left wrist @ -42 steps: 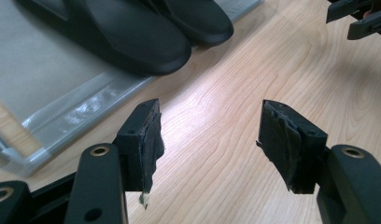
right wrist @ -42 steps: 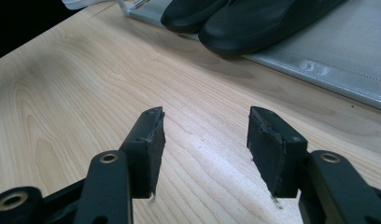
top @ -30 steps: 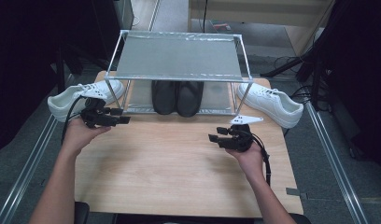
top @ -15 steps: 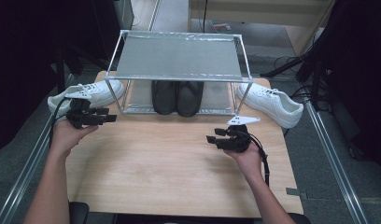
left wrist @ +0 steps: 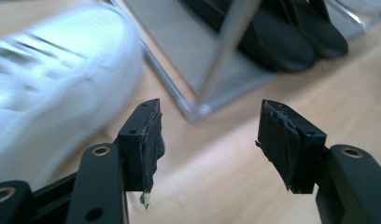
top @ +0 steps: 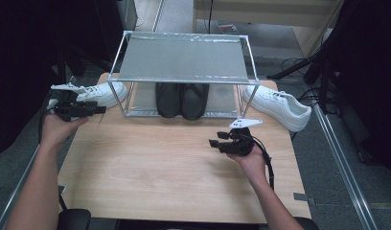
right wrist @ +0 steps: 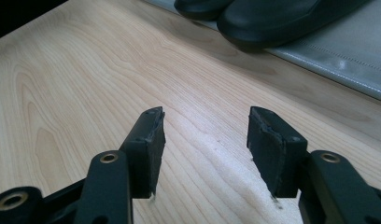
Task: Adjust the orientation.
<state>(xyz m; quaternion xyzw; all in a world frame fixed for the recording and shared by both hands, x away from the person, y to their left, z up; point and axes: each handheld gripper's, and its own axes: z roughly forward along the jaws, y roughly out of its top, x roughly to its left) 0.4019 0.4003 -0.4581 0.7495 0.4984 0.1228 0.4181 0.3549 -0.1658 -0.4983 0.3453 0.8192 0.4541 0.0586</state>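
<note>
Left gripper (top: pixel 95 109), jaws parted and empty, beside the left white sneaker (top: pixel 95 92) at the worktop's (top: pixel 160 167) left edge; long axis crosswise. Right gripper (top: pixel 216 143), also released, well apart.

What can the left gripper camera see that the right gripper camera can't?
The left gripper view alone has the white sneaker, blurred, and a silver leg of the shoe rack. The right gripper view alone has a wide stretch of bare wooden table. Both have the black shoes on the rack's grey bottom shelf, and a pair of open black jaws with nothing between them.
</note>
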